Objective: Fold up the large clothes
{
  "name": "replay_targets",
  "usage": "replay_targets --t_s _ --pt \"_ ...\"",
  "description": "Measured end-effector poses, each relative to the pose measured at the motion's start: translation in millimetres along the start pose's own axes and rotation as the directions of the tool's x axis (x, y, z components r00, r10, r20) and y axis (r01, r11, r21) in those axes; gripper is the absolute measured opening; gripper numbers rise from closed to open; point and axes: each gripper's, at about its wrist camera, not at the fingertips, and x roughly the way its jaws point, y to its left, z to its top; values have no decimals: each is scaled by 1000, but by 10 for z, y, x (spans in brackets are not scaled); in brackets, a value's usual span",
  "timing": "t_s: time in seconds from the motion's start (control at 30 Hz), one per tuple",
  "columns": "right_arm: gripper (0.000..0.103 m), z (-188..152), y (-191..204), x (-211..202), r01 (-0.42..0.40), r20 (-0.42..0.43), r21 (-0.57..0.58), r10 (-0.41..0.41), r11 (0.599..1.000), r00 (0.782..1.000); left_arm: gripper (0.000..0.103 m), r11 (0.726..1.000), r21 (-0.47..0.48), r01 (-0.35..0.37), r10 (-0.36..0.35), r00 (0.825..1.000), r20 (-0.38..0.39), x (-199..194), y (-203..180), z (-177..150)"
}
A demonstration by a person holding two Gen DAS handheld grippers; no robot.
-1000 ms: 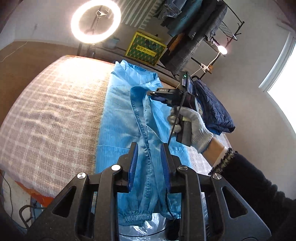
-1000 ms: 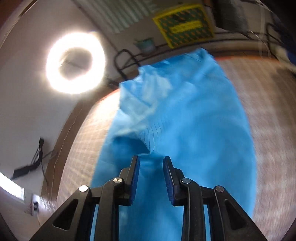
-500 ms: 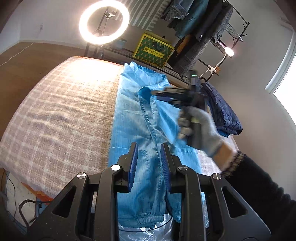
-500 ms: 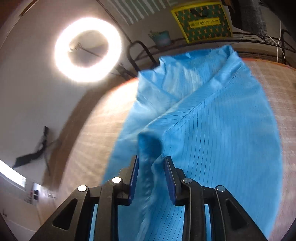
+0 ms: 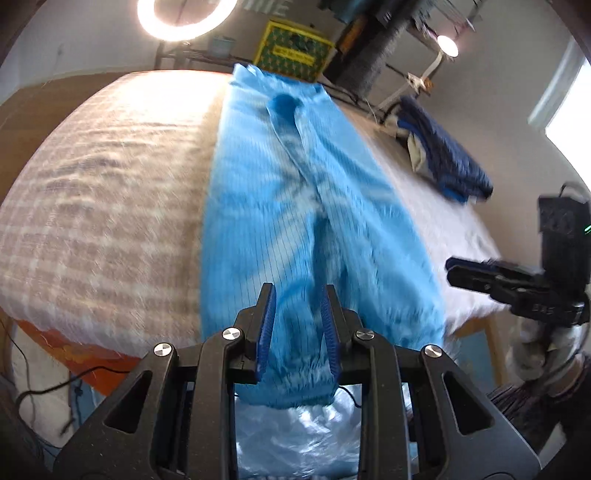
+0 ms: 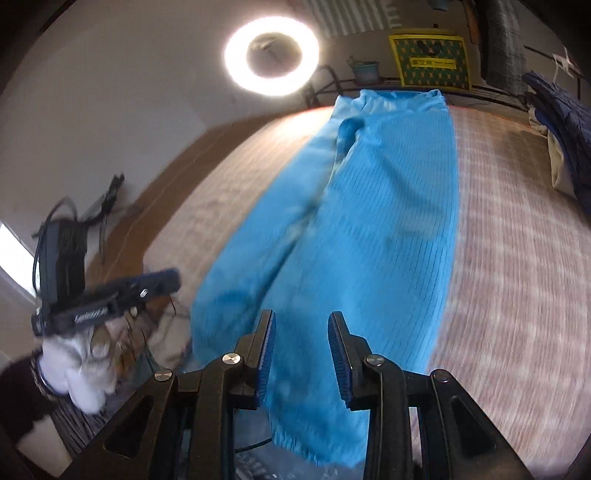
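Observation:
A large light-blue garment [image 5: 295, 206] [image 6: 376, 229] lies lengthwise on the checked bed cover [image 5: 92, 221] [image 6: 517, 277], both sides folded in to a seam down the middle. Its gathered cuff hangs over the near edge. My left gripper [image 5: 297, 332] [image 6: 173, 278] hovers low over that near end with its jaws a little apart and no fold pinched between them. My right gripper [image 6: 301, 347] [image 5: 452, 267] sits off the garment's near right corner, open and holding nothing. A white-gloved hand [image 6: 77, 369] carries the left gripper.
A folded dark-blue garment [image 5: 443, 162] [image 6: 561, 118] lies at the bed's far right. Behind the bed stand a ring light [image 5: 173, 35] [image 6: 271, 90], a green and yellow box [image 5: 295, 51] [image 6: 430, 62] and a clothes rack [image 5: 373, 44]. Clear plastic [image 5: 295, 435] lies below the near edge.
The right gripper let go of the folded-over side and swung back to the near right edge; that side now lies flat. The left gripper sank toward the garment's near end.

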Motion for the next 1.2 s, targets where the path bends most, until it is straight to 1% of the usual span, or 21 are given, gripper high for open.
replay_targets --t_s 0.03,0.13,0.2,0.3,0.4,0.5,0.57,0.6,0.73,0.8,0.87,0.93,0.97,1.0,1.03,1.1,1.13,1.2 --pt "32 -62 24 13 2 -6 -4 -2 1000 1000 20 1000 23 0 0 1000 -14 60 -46 -73" --pt "32 -178 -30 104 8 -19 28 -8 1000 1000 18 997 76 11 -8 999 -45 218 -175 -250" --pt "32 -219 -66 192 4 -37 46 -2 999 999 18 997 77 30 -25 998 -65 323 -220 -341" --pt "32 -217 -112 369 25 -60 36 -23 999 998 18 995 57 83 -76 991 -112 487 -292 -442" --pt "31 -194 -144 471 -13 -66 67 18 998 998 18 994 56 89 -82 990 -113 589 -340 -488" --pt "31 -167 -217 581 -69 -68 122 77 990 995 18 993 38 109 -104 988 -117 578 -300 -492" --pt "31 -144 -261 660 -123 -63 173 135 977 989 18 992 54 110 -103 987 -120 575 -318 -493" --pt "31 -133 -261 689 -134 -58 180 146 974 988 18 992 62 107 -99 988 -119 575 -329 -499" --pt "32 -75 -201 830 -164 -33 183 172 969 984 18 992 78 104 -94 987 -128 611 -362 -488" --pt "32 -49 -140 848 -151 -24 166 157 974 987 18 990 103 96 -82 988 -131 594 -386 -486" --pt "31 -15 -125 818 -143 -45 151 152 978 987 18 988 126 92 -76 989 -126 526 -406 -487" --pt "31 -31 -133 671 -151 -38 144 157 978 987 18 987 123 105 -91 990 -110 378 -382 -481" --pt "33 -51 -146 588 -156 -26 146 161 977 987 19 987 115 111 -99 990 -103 296 -346 -488" --pt "38 -78 -177 457 -161 -10 153 164 975 986 27 988 103 117 -106 989 -101 217 -309 -483" --pt "42 -117 -207 315 -163 9 162 164 973 986 42 988 84 129 -121 988 -93 105 -241 -478" --pt "56 -207 -277 76 -159 34 171 155 972 987 61 990 66 123 -119 991 -61 -58 -113 -474" --pt "58 -281 -325 -49 -150 38 168 146 974 989 61 993 48 109 -107 994 -32 -156 2 -461" --pt "59 -452 -436 -233 -105 21 162 102 981 995 61 995 -5 104 -104 994 -23 -239 219 -440"
